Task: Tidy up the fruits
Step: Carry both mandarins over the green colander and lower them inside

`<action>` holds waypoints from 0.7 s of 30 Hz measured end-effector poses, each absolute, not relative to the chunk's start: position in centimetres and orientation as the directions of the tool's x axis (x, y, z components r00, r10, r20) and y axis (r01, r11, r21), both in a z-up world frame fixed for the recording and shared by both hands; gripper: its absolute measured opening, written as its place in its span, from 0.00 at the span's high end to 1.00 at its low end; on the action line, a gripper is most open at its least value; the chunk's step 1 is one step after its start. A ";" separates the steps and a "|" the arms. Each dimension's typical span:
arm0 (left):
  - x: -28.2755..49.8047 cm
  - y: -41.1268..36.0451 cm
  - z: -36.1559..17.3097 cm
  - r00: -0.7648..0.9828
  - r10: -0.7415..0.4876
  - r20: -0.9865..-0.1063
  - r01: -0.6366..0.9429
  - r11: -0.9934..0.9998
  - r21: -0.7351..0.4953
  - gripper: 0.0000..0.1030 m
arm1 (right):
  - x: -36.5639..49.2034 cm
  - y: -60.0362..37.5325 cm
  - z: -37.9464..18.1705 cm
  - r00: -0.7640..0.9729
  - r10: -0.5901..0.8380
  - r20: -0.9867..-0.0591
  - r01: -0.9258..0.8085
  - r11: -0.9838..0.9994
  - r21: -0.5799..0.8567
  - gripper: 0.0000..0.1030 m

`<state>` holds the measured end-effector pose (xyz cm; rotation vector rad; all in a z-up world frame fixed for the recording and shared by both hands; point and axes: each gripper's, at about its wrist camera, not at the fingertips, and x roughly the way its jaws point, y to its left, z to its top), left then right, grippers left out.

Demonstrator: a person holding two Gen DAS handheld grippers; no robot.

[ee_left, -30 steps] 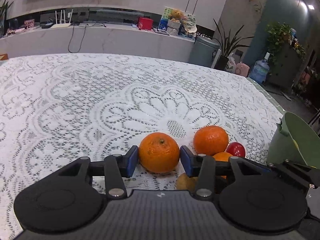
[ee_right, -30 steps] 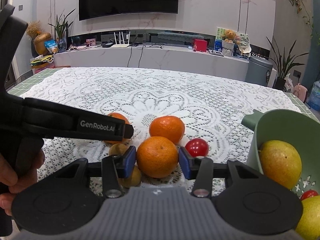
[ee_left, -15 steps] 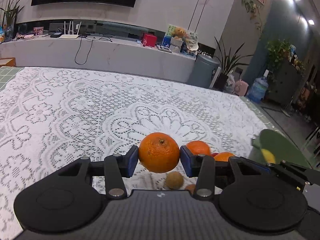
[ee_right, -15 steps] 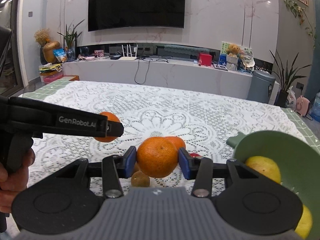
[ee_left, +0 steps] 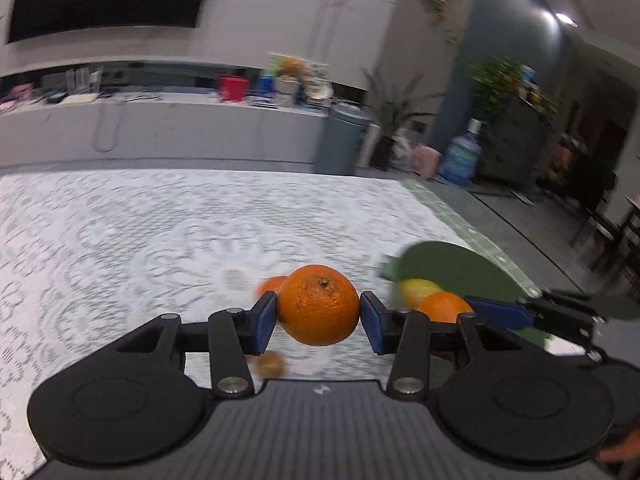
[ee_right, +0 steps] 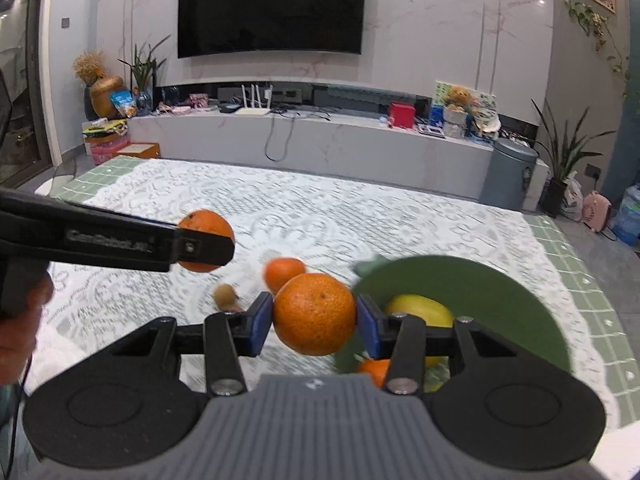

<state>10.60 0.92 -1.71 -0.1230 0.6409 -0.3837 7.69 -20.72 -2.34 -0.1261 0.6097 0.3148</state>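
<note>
My left gripper (ee_left: 318, 313) is shut on an orange (ee_left: 318, 304) and holds it in the air above the lace tablecloth (ee_left: 120, 232). It also shows in the right wrist view (ee_right: 204, 246) at the left. My right gripper (ee_right: 315, 320) is shut on a second orange (ee_right: 314, 313), held high beside the green bowl (ee_right: 500, 292). The bowl holds a yellow fruit (ee_right: 420, 309) and an orange (ee_right: 374, 370). A third orange (ee_right: 284, 272) and a small brown fruit (ee_right: 226, 294) lie on the table.
The bowl (ee_left: 452, 264) sits near the table's right edge, where green checked cloth (ee_right: 588, 300) shows. The right gripper's finger (ee_left: 500, 314) crosses the left wrist view. A TV counter (ee_right: 320, 140) stands beyond the table.
Both grippers have risen from the table, each with its orange, and have moved right toward the green bowl. The fruits left on the table now lie lower and farther away.
</note>
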 end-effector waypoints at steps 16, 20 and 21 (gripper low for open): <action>11.0 -12.2 -1.1 0.534 -0.438 -0.723 0.636 0.771 0.003 0.50 | 11.8 -32.3 -0.7 0.628 0.211 -0.749 -0.249 0.966 0.064 0.58; 12.6 -13.6 -2.2 0.448 -0.427 -0.786 0.645 0.763 -0.047 0.50 | 13.6 -32.7 -1.6 0.598 0.218 -0.771 -0.264 0.962 0.066 0.58; 13.0 -13.7 -2.5 0.427 -0.424 -0.799 0.644 0.763 -0.061 0.50 | 14.1 -32.8 -1.9 0.591 0.217 -0.777 -0.264 0.962 0.068 0.58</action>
